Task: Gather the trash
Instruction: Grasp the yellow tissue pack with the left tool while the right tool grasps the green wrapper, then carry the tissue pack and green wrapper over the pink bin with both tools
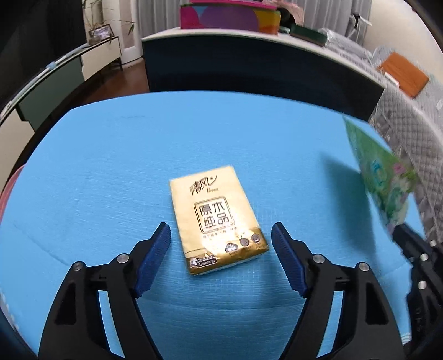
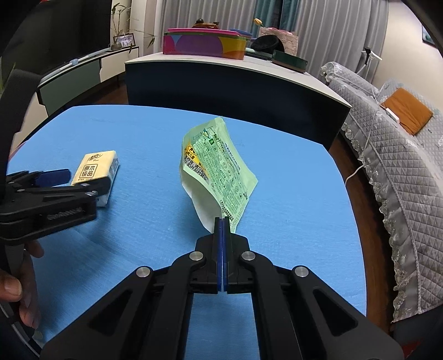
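The left gripper (image 1: pixel 220 241) is hanging spread around the gold pack (image 1: pixel 217 224) lying mid-table (image 1: pixel 110 155), pads clear of it. The right gripper (image 2: pixel 222 221) is pinching the green pouch's (image 2: pixel 218 169) bottom corner, holding it above the table. That thin corner grip could be slipping; a skewed closure might squirt the pack aside.

Home living room: quilted sofa (image 2: pixel 387 171), curtains (image 2: pixel 318 25), sideboard (image 2: pixel 83 69).

tissue pack (image 1: pixel 218 221) lies on table (image 1: pixel 110 166), left of wrapper (image 2: pixel 218 177).
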{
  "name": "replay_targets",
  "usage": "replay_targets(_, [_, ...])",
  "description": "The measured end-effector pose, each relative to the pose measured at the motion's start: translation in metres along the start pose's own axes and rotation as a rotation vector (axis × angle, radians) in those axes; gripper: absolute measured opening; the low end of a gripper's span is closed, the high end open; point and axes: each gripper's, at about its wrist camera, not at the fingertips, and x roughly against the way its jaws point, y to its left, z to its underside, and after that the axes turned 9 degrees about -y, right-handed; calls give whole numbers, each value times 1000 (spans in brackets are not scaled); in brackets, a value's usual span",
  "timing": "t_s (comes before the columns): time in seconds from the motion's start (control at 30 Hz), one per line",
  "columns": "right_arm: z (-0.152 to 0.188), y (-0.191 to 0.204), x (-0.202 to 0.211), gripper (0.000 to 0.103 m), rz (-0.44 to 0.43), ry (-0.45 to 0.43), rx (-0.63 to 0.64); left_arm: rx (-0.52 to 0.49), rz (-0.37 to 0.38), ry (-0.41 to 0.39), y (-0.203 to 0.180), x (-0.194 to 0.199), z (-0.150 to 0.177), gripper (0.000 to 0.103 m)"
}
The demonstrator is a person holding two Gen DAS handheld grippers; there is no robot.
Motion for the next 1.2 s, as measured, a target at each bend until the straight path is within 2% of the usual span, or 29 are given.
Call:
replay_targets(0.1, [1,-1,1,0,3,3,0,9,1,3,3,-3,1,58])
replay_targets(0.17, [0,-1,2,0,6,1,-1,5,5,-8,5,0,2,56])
replay_targets(0.63, [-12,11,13,0,-5,-36,6,17,20,-91,35,29,-2,53])
replay_targets(1.2, [-42,52,63,0,-43,-151,14,16,1,-257,87,108,-14,53])
